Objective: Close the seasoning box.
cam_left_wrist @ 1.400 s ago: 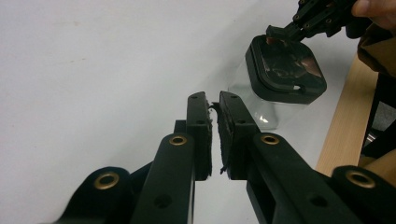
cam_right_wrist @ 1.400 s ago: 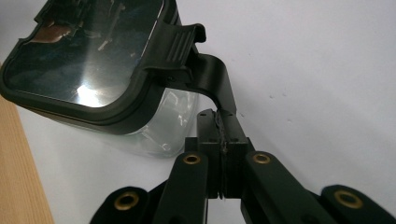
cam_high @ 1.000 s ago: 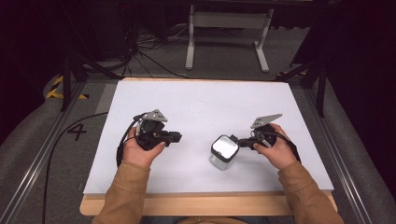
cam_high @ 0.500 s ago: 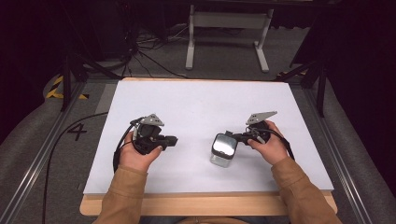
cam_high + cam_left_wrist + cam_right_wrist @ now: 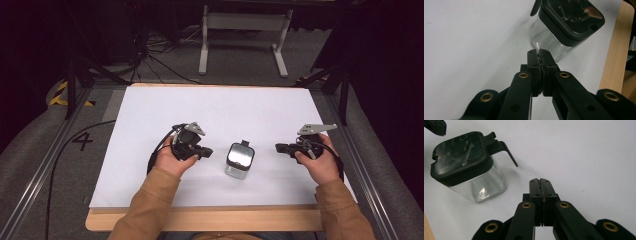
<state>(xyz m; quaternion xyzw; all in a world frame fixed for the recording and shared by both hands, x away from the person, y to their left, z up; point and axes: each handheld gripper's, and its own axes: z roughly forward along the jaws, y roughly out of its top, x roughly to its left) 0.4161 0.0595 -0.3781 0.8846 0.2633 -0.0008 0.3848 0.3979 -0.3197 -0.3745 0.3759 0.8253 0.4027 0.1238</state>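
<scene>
Left gripper [image 5: 539, 53]: jaws pressed together, nothing between them, tips just short of the clear wall of the jar [image 5: 564, 27], not touching as far as I can tell. High view: left gripper [image 5: 206, 151] low over the desk, pointing toward the right edge, held in the left hand [image 5: 172, 159], tan sleeve [image 5: 145, 210] coming in over the near edge.

Right gripper [image 5: 542, 182]: jaws closed flat against each other, empty, above bare white surface, with the jar [image 5: 469, 165] off to their left and apart from them. High view: right gripper [image 5: 280, 148] points toward the left edge, grey three-cornered plate [image 5: 316, 129] on top, gripped by the right hand [image 5: 320, 160]. Gap between it and the jar is clearly wider than on the left side.

Jar [image 5: 239, 160]: small square clear container, black lid with glossy see-through top, black tab or handle sticking out from the lid on the far side. Stands upright on the desk [image 5: 225, 107], between the two grippers, nearer the near edge than the far one, roughly mid-width. Looks empty through the wall; hard to be sure.

Desk: white sheet over a wooden top, wood strip [image 5: 210, 220] showing along the near edge. Black cable [image 5: 60, 150] runs on the floor past the left edge, beside a "4" mark [image 5: 82, 141]. Metal stand [image 5: 245, 30] on the floor beyond the far edge.
</scene>
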